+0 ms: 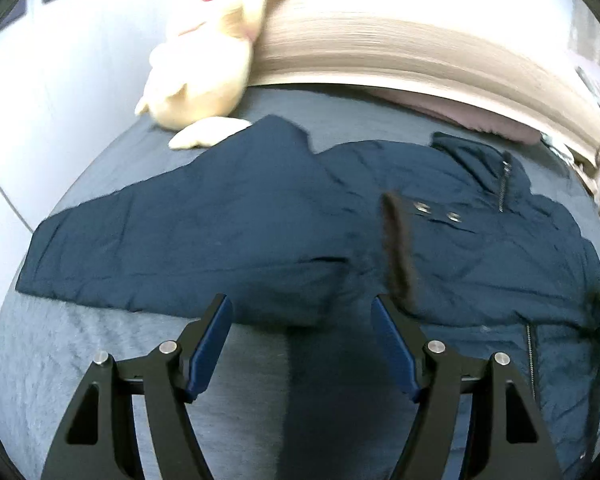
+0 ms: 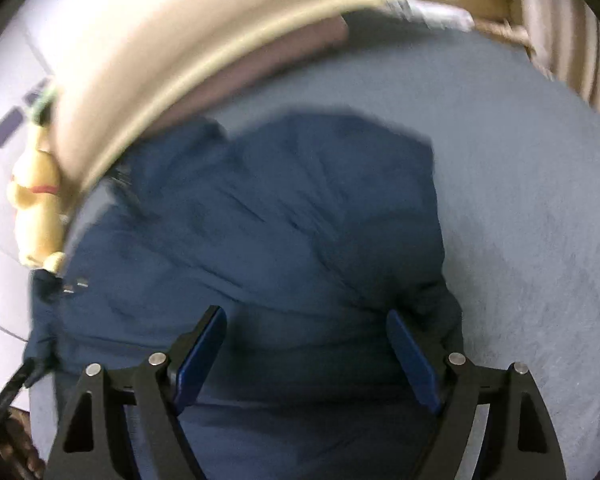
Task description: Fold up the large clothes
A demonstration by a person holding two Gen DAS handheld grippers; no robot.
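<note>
A large navy padded jacket [image 1: 260,232] lies spread on a grey-blue bed [image 1: 80,360], one sleeve reaching left, its collar and zip at the upper right, two metal snaps [image 1: 438,212] and a dark fur strip [image 1: 398,248] near the middle. My left gripper [image 1: 302,312] is open and empty just above the jacket's near edge. In the right wrist view the jacket [image 2: 300,220] fills the centre, and my right gripper [image 2: 306,328] is open and empty right over its fabric.
A yellow plush toy [image 1: 204,68] sits at the head of the bed, touching the sleeve end; it also shows in the right wrist view [image 2: 36,208]. A beige headboard [image 1: 420,48] runs behind, with a mauve pillow [image 1: 480,116]. Bare bed [image 2: 540,240] lies right of the jacket.
</note>
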